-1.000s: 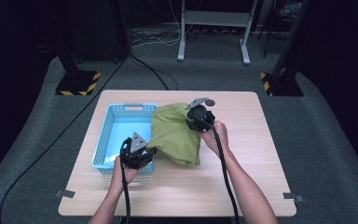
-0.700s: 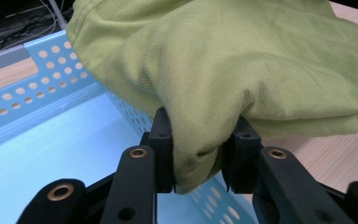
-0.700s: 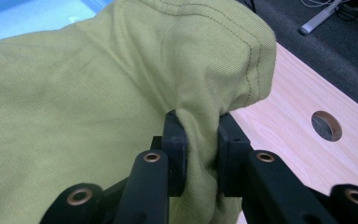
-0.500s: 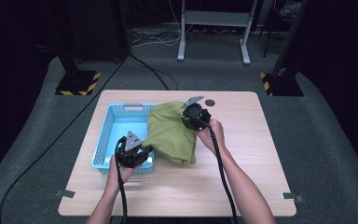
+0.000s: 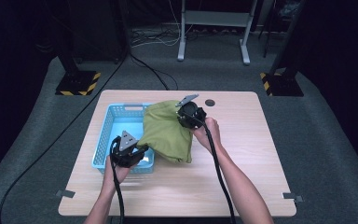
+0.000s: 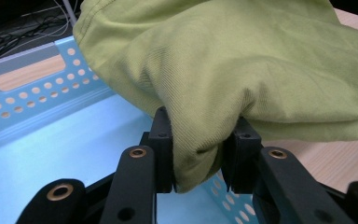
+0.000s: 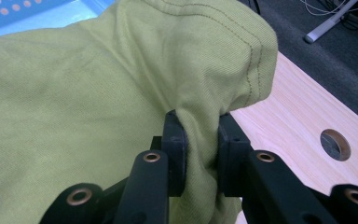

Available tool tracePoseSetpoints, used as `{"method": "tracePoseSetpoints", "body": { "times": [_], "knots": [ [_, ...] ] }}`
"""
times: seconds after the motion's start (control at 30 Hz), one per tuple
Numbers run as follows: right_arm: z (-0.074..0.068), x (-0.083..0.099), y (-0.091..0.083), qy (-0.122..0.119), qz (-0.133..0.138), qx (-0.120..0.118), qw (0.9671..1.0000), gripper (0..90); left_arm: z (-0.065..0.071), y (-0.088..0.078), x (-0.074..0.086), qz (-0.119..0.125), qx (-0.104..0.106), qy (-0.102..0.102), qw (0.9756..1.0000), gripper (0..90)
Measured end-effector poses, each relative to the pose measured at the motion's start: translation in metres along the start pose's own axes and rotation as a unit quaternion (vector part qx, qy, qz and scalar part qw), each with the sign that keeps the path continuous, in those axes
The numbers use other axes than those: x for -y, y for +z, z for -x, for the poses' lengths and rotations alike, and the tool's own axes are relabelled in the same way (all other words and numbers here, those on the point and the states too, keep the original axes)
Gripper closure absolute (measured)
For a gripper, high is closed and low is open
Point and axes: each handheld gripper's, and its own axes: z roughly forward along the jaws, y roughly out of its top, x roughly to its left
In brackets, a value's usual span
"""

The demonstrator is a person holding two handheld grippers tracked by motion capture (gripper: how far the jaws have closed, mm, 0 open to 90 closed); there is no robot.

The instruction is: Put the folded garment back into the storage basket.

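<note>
Carried green cloth (image 5: 165, 130) toward blue basket (image 5: 116, 122), pinched tight by left gripper (image 6: 196, 154) and right gripper (image 7: 200, 149); probably next: lowering inside.

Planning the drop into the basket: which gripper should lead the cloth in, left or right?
Left, probably. The left gripper is shut on the green cloth right at the blue basket rim. The right gripper pinches the far edge, over the table.
</note>
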Motion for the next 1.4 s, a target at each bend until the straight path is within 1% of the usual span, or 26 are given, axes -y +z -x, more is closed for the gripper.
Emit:
{"method": "tracePoseSetpoints", "body": {
  "times": [0.13,0.47,1.2,1.23,1.4],
  "knots": [
    [-0.002,-0.003,0.002,-0.001,0.0,-0.004,1.0,76.5,-0.003,-0.002,0.002,0.001,-0.003,-0.005,1.0,68.8],
    [-0.008,-0.01,0.006,-0.007,0.0,-0.01,0.9999,76.4,-0.009,-0.007,0.005,0.001,-0.008,-0.009,0.9999,68.7],
    [-0.018,-0.024,0.017,-0.02,-0.006,-0.021,0.9996,76.1,-0.024,-0.014,0.012,0.001,-0.022,-0.025,0.9995,68.7],
    [-0.018,-0.025,0.018,-0.023,-0.003,-0.021,0.9995,76.1,-0.025,-0.014,0.012,0.001,-0.023,-0.026,0.9994,68.7],
    [-0.021,-0.028,0.019,-0.026,-0.002,-0.024,0.9994,76.0,-0.028,-0.017,0.013,0.002,-0.026,-0.03,0.9992,68.7]
  ]
}}
